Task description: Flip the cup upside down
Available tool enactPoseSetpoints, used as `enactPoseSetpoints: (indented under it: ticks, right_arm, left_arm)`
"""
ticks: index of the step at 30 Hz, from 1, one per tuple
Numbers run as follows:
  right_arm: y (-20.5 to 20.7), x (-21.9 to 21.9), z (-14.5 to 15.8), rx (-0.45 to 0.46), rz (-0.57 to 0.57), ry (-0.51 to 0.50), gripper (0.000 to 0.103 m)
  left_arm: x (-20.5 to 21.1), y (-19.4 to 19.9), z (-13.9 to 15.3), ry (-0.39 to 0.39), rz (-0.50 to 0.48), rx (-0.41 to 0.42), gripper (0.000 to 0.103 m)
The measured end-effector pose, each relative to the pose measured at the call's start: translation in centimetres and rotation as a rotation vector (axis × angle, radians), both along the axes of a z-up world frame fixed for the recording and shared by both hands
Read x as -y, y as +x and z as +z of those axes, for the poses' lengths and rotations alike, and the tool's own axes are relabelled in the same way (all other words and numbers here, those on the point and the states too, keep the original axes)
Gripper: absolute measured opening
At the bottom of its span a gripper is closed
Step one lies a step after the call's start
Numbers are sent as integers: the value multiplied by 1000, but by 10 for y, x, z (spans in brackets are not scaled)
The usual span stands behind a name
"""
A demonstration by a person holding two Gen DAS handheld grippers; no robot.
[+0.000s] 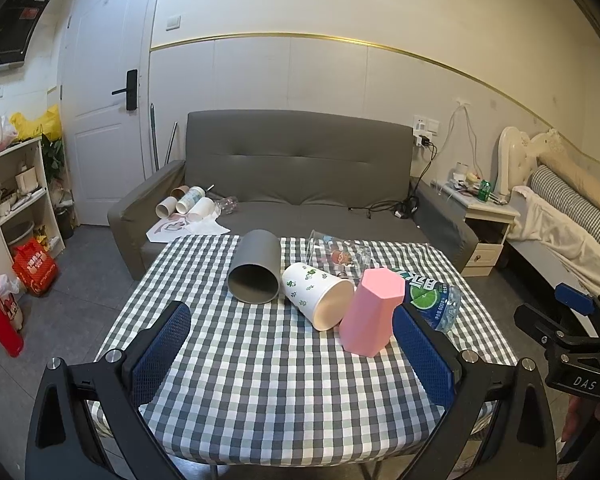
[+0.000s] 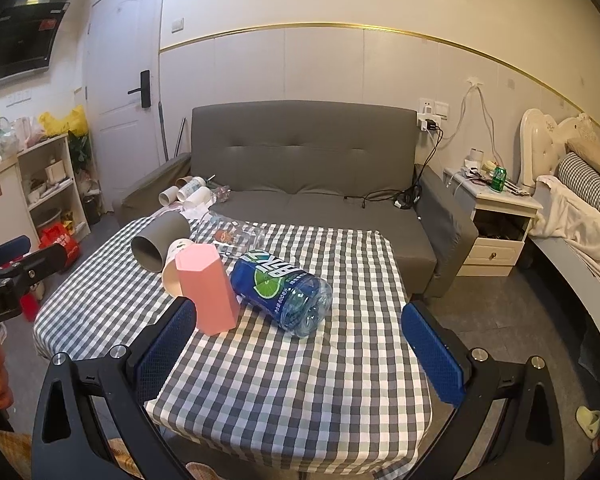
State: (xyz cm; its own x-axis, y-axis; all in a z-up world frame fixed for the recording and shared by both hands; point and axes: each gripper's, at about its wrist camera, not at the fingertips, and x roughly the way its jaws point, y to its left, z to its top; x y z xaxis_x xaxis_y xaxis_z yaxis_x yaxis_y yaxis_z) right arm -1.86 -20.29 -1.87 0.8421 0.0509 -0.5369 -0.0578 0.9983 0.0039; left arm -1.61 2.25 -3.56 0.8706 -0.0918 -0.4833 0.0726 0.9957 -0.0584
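A pink faceted cup (image 1: 372, 312) stands with its closed end up on the checked tablecloth (image 1: 260, 360); it also shows in the right wrist view (image 2: 208, 292). A grey cup (image 1: 256, 266), a white paper cup with leaf print (image 1: 318, 294) and a clear glass cup (image 1: 340, 256) lie on their sides behind it. My left gripper (image 1: 292, 344) is open and empty, its right finger beside the pink cup. My right gripper (image 2: 300, 348) is open and empty, its left finger close to the pink cup.
A blue water bottle (image 2: 284, 292) lies on its side right of the pink cup. A grey sofa (image 1: 300, 168) stands behind the table, with more cups (image 1: 188, 204) on its seat. A nightstand (image 2: 500, 220) and bed are at right, shelves (image 1: 16, 192) at left.
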Motion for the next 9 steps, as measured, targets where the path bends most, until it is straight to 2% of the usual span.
enactPoseSetpoints:
  ticks: [9]
  right_arm:
    - [1,0,-1,-8,-2,1,103]
  left_arm:
    - [3,1,0,4,-3,0,103]
